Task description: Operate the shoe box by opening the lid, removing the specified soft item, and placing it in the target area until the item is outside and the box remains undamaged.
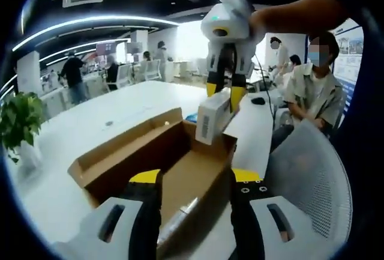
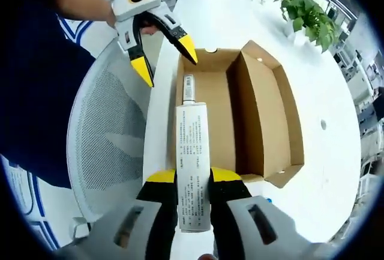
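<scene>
**One white carton lifted over one open shoe box**

One brown cardboard shoe box (image 2: 240, 116) is lying open on the white desk (image 2: 324, 86), its lid (image 2: 273, 107) folded back and standing on the far side from the chair. One long white printed carton (image 2: 193, 164), tube-shaped in its packing, is being held above the box. The right hand-held gripper (image 2: 193, 179) is clamping its two yellow-tipped jaws on that carton, one jaw on each long side, with the carton's narrow capped end pointing away over the box interior. In the left gripper view the same carton (image 1: 213, 116) is hanging above the box (image 1: 150, 152), pinched by the right hand-held gripper (image 1: 223, 95) from above.

The left hand-held gripper (image 1: 195, 182) is standing with its jaws spread apart, holding nothing, at the near rim of the box. In the right gripper view it (image 2: 165, 56) is hovering at the left edge of the box, jaws parted, a hand (image 2: 144, 29) gripping it.

One grey mesh chair (image 2: 108, 128) is sitting just beside the desk, to the left of the box. One potted plant (image 2: 306, 11) is standing on the far part of the desk, well apart from the box. Several people (image 1: 312, 86) are sitting or standing in the office behind.
</scene>
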The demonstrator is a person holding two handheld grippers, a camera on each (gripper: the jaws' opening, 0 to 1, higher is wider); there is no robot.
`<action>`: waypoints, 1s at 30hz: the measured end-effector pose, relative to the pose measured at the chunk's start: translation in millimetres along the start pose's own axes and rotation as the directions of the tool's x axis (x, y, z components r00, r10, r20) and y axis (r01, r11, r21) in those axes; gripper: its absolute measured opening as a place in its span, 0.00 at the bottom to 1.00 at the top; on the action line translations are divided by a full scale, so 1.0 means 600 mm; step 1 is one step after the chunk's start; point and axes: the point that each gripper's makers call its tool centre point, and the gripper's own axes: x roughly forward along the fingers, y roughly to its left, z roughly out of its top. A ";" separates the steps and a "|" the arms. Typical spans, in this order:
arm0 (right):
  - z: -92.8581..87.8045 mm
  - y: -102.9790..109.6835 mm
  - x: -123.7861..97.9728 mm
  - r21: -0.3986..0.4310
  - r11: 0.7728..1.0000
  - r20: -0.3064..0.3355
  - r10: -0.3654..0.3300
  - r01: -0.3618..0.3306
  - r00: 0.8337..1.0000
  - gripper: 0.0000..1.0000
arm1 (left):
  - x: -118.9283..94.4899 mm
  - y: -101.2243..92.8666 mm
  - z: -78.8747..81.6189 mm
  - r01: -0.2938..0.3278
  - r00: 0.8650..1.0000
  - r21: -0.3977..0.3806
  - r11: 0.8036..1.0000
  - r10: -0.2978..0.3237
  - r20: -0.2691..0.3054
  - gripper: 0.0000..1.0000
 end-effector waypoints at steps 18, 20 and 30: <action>-0.083 0.003 -0.043 0.034 0.999 -0.044 -0.039 0.040 0.998 0.17 | 0.038 -0.035 -0.002 0.070 0.996 0.066 0.995 -0.066 -0.066 0.41; -0.095 0.003 -0.046 0.047 0.998 -0.045 -0.039 0.041 0.998 0.17 | 0.043 -0.038 -0.003 0.077 0.995 0.061 0.995 -0.073 -0.072 0.41; -0.163 -0.006 -0.058 0.062 0.997 -0.071 -0.042 0.047 0.997 0.17 | 0.059 -0.040 0.005 0.083 0.992 0.083 0.993 -0.074 -0.104 0.39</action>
